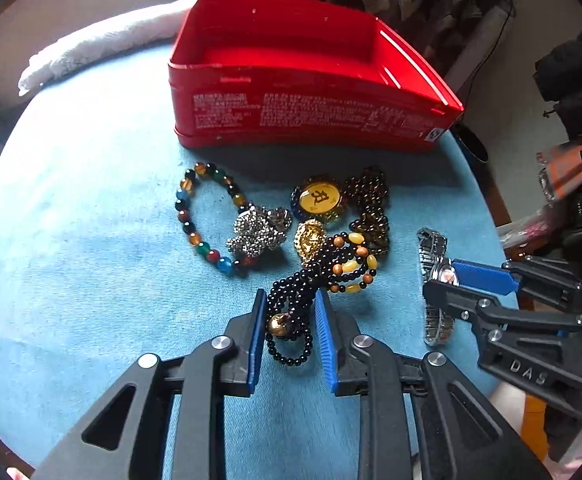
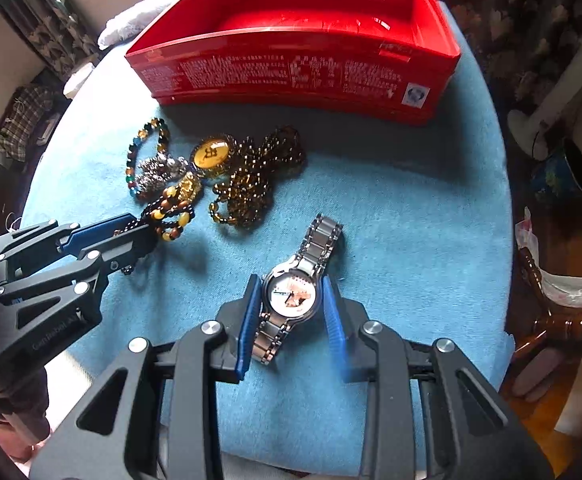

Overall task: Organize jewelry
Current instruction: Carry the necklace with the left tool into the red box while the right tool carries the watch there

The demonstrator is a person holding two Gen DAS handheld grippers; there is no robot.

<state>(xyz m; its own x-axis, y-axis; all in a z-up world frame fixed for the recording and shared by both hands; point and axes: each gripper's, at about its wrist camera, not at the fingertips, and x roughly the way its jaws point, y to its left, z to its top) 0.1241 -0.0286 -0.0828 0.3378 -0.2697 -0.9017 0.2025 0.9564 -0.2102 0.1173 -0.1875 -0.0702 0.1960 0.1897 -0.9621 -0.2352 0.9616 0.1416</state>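
watch [image 2: 291, 296] between parted right gripper [image 2: 291, 316] fingers

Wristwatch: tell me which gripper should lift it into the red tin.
Right. The right gripper already straddles the wristwatch, one finger on each side of its dial, jaws open. The left gripper is around the black bead bracelet instead. The red tin stands open.

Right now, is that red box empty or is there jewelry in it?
Empty as far as visible: the red box shows only bare red floor, and the watch and beads lie outside on the blue cloth.
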